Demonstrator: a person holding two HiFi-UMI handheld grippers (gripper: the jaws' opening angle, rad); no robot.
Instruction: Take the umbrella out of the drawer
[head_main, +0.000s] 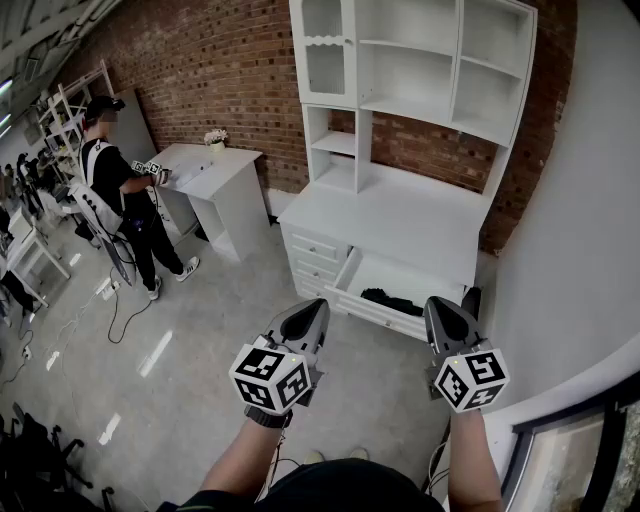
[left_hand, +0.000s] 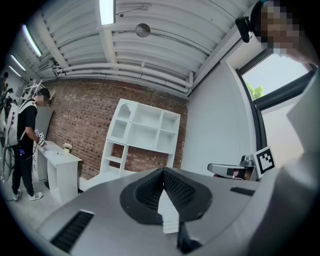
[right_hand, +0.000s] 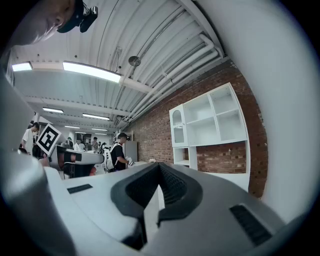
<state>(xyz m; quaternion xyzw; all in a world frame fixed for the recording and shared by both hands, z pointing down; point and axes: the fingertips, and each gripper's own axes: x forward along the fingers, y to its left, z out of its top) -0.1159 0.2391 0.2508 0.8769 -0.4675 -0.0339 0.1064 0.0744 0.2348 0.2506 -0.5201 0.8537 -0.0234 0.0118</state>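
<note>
Two grippers are held level, side by side, above the grey floor (head_main: 190, 380), each with its jaws closed together and nothing between them. The left gripper (head_main: 312, 308) shows its ribbed pads meeting at the tip in its own view (left_hand: 163, 172), and the right gripper (head_main: 443, 305) shows the same in its view (right_hand: 159, 166). Both point toward a white cabinet (head_main: 400, 215) a little farther off, and neither touches it.

Just beyond the gripper tips, the cabinet's top right drawer (head_main: 385, 313) stands pulled out. The umbrella (head_main: 392, 300), dark and folded, lies inside it toward the right, apart from both grippers. The drawers to the left of it are closed. Open white shelves (head_main: 420, 60) rise from the cabinet top against a red brick wall (head_main: 220, 70).

Far to the left, a person (head_main: 118, 190) in dark clothes stands at a white desk (head_main: 215, 175) by the same wall, with a small pot of flowers (head_main: 216, 140) on the desk's far edge. Cables trail over the floor near that person's feet.
</note>
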